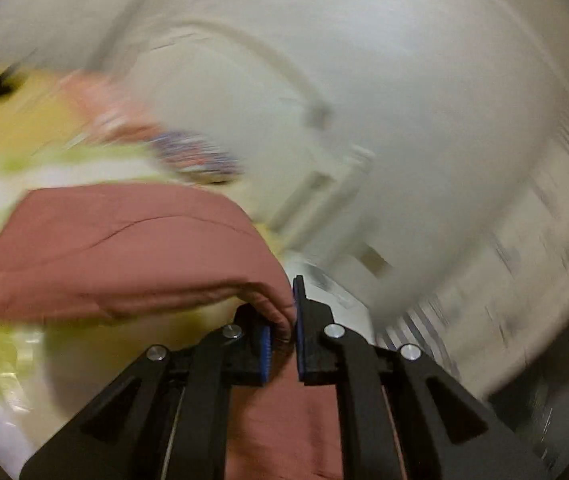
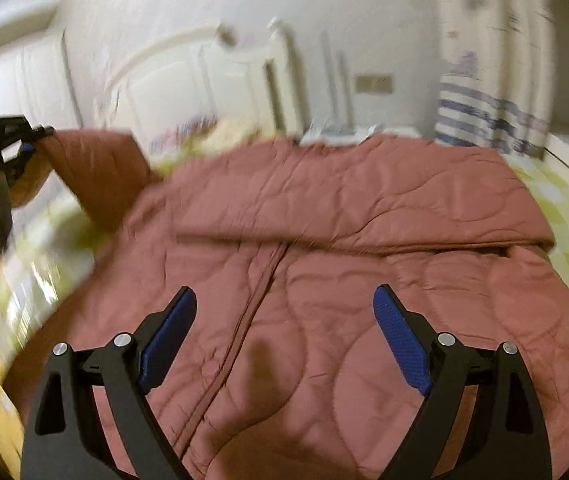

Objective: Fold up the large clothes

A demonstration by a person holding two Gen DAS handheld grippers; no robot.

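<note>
A large dusty-pink quilted jacket [image 2: 324,240] lies spread on a bed with a yellow-green checked sheet [image 2: 564,208], its zip running down the middle. My left gripper [image 1: 284,320] is shut on a fold of the jacket's edge [image 1: 124,252], lifted off the bed; in the right wrist view the left gripper [image 2: 24,148] shows at the far left with the raised sleeve or corner [image 2: 96,168] in it. My right gripper [image 2: 284,320] hangs open over the jacket's front, nothing between its blue pads [image 2: 168,336].
A white headboard [image 2: 188,76] and white wall stand behind the bed. A blue-and-white striped cloth [image 2: 484,120] lies at the back right. Other coloured clothes [image 1: 188,152] lie blurred near the head of the bed.
</note>
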